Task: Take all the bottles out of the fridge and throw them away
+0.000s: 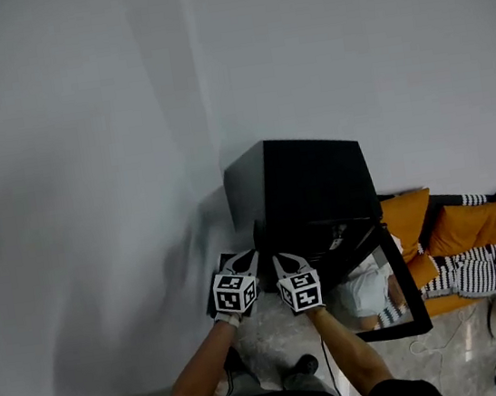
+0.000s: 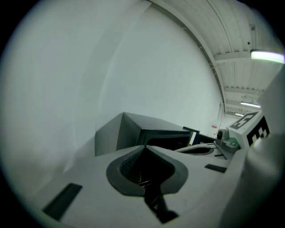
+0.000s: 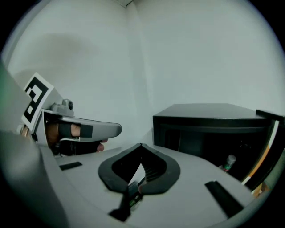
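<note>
A small black fridge (image 1: 305, 180) stands on the floor by a white wall (image 1: 82, 124). Its door (image 1: 414, 293) hangs open on the right side.

One bottle (image 3: 229, 162) shows inside the fridge. It is low down on the right, close to the open door. It has a white cap and some green under the cap.

The left tongs (image 2: 143, 148) are pressed together at the tips, with nothing in them. The right tongs (image 3: 141, 145) are pressed together too, and they hold nothing. Both tongs are side by side on the near side of the fridge, up off the floor. Both are well apart from the bottle.

An orange sofa (image 1: 458, 227) with stripy cushions is far off on the right.
</note>
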Tool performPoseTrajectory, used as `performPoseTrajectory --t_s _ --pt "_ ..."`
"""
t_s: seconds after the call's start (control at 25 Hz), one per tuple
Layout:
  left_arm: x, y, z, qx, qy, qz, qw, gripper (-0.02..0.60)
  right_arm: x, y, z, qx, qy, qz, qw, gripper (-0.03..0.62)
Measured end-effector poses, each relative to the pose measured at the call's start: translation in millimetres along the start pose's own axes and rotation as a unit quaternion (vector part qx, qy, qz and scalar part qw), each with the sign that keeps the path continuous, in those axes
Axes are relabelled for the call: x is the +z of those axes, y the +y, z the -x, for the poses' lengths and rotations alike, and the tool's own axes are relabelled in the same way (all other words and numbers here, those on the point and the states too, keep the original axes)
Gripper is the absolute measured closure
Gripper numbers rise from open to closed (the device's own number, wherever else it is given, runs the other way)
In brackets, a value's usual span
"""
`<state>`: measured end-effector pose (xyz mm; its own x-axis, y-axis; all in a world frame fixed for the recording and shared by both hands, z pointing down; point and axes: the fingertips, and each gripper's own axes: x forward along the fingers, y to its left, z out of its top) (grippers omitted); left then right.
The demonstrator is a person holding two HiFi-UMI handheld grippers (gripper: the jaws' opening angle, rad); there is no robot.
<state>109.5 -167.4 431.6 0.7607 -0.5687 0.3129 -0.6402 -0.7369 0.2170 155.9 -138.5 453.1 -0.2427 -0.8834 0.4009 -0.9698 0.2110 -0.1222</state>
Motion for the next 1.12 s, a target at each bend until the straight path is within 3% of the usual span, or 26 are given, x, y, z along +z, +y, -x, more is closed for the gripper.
performPoseTrajectory --t_s 0.52,1.12 --pt "79 -83 -24 -0.056 -0.03 -0.07 0.9955 0.581 73 -74 79 -0.063 -0.064 0.018 0.996 0.586" --pt "79 -147 -13 -0.135 -0.036 -0.101 0.9851 0.581 55 -116 164 -0.134 -0.088 -0.016 0.987 0.586"
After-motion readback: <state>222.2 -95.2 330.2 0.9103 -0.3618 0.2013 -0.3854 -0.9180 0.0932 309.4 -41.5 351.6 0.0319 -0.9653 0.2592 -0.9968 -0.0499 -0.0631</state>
